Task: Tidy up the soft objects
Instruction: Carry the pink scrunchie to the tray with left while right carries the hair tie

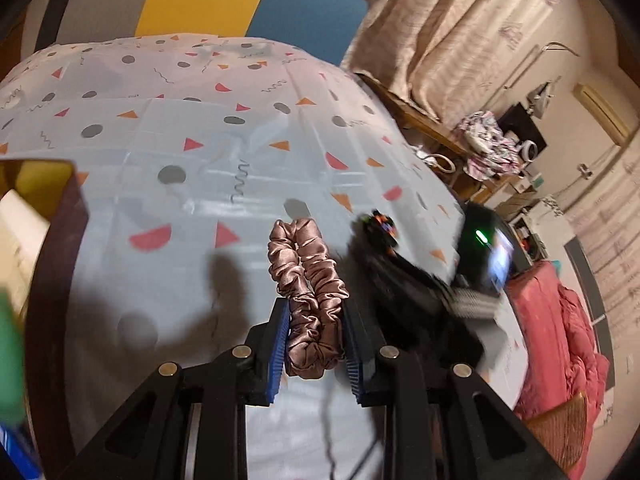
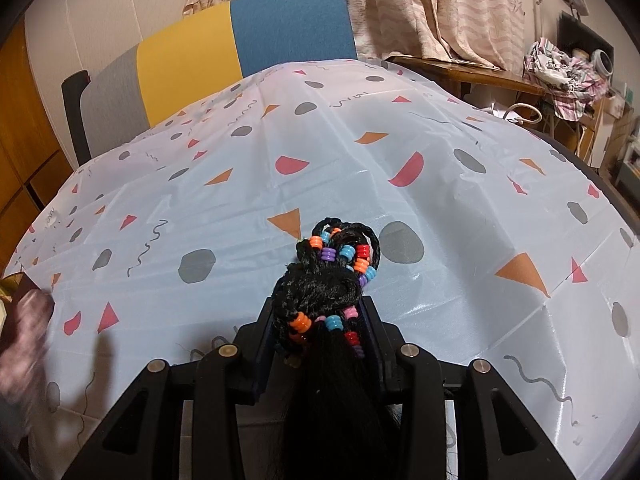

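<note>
A brown satin scrunchie point(image 1: 308, 280) hangs above the tablecloth, pinched between the blue pads of my left gripper point(image 1: 316, 308), which is shut on it. To its right in the left wrist view, the other gripper and its load show as a dark blur with coloured beads point(image 1: 380, 226). My right gripper point(image 2: 320, 306) is shut on a black braided hairpiece with coloured beads point(image 2: 332, 276), and long black hair trails back from it over the jaws. At the left edge of the right wrist view, the scrunchie point(image 2: 24, 320) is a brown blur.
The table wears a pale tablecloth point(image 2: 360, 184) printed with grey dots and red and orange shapes. A dark box with a gold inside point(image 1: 60, 216) stands at the table's left. A grey, yellow and blue chair point(image 2: 224, 44) is behind, and a pink quilt point(image 1: 560, 340) lies to the right.
</note>
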`<state>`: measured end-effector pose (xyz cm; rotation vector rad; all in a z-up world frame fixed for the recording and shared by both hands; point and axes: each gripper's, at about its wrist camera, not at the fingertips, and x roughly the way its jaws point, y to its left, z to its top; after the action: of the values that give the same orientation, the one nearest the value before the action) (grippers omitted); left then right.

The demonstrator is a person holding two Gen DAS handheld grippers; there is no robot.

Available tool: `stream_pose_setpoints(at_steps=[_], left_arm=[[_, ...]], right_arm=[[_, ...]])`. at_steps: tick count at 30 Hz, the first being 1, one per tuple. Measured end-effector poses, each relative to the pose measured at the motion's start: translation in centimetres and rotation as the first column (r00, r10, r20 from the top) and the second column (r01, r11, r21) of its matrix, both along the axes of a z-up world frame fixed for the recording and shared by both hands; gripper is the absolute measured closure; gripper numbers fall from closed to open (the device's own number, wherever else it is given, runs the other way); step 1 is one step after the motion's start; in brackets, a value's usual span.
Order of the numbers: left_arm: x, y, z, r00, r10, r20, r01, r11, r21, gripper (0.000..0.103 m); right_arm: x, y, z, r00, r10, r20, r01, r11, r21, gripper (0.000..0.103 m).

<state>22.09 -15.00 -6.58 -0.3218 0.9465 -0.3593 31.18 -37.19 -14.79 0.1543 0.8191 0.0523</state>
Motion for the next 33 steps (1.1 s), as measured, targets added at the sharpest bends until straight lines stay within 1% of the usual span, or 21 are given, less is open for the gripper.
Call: stream_pose_setpoints(at_steps=[5,9,12,15,18,21,23,27,29,31,32,33], left_arm=[[-4.7,1.8,1.2,0.998,-0.033,0.044,0.033,0.999,-0.003,0.078],[-7.7,4.2,2.3,0.996,-0.026,0.091,0.026,1.0,0.0,0.078],[-9.6,6.8,3.2,0.993,0.006,0.121,-0.005,1.0,-0.008,0.078],[-11.1,9.6,4.0,0.987,0.052,0.152,-0.05,0.999,-0.017,0.078],[-12.0,12.5,4.5,0.978,0.106,0.178,-0.103,0.994,-0.024,0.078],[-12.8,15.3,4.8,0.968,0.166,0.19,-0.166,0.986,-0.014,0.078],[-13.4,17.3,4.6,0.96,0.207,0.189,-0.209,0.978,-0.008,0.078],[-14.6,21.1,3.3,0.94,0.305,0.15,-0.31,0.951,0.008,0.078],[-14.9,22.9,2.4,0.925,0.361,0.114,-0.366,0.93,0.021,0.078],[-14.8,24.1,1.6,0.915,0.397,0.077,-0.4,0.916,0.036,0.078],[-14.6,24.7,1.0,0.904,0.424,0.05,-0.426,0.904,0.044,0.077],[-14.6,24.9,0.6,0.901,0.431,0.038,-0.433,0.901,0.041,0.076]], right_arm=[[-0.1,0.3,0.0,1.0,-0.002,0.001,0.002,1.0,-0.02,0.064],[-0.3,0.5,0.2,1.0,0.001,0.016,-0.001,1.0,-0.026,0.065],[-0.7,0.4,0.6,0.999,-0.001,0.04,0.002,1.0,-0.023,0.065],[-1.1,0.7,1.0,0.998,0.007,0.062,-0.005,0.999,-0.04,0.065],[-1.4,1.1,1.2,0.997,0.014,0.074,-0.01,0.998,-0.066,0.065],[-1.4,1.4,1.4,0.997,0.015,0.079,-0.008,0.996,-0.086,0.065],[-1.4,1.4,1.4,0.997,0.012,0.08,-0.004,0.996,-0.092,0.065],[-1.6,1.2,1.5,0.996,-0.001,0.086,0.009,0.996,-0.09,0.065],[-1.9,1.0,1.6,0.995,-0.009,0.095,0.017,0.996,-0.086,0.065],[-2.3,0.9,2.0,0.993,-0.017,0.113,0.027,0.996,-0.083,0.065],[-2.6,0.8,2.2,0.992,-0.022,0.125,0.032,0.996,-0.08,0.065],[-2.9,0.7,2.6,0.99,-0.026,0.136,0.037,0.996,-0.077,0.065]])
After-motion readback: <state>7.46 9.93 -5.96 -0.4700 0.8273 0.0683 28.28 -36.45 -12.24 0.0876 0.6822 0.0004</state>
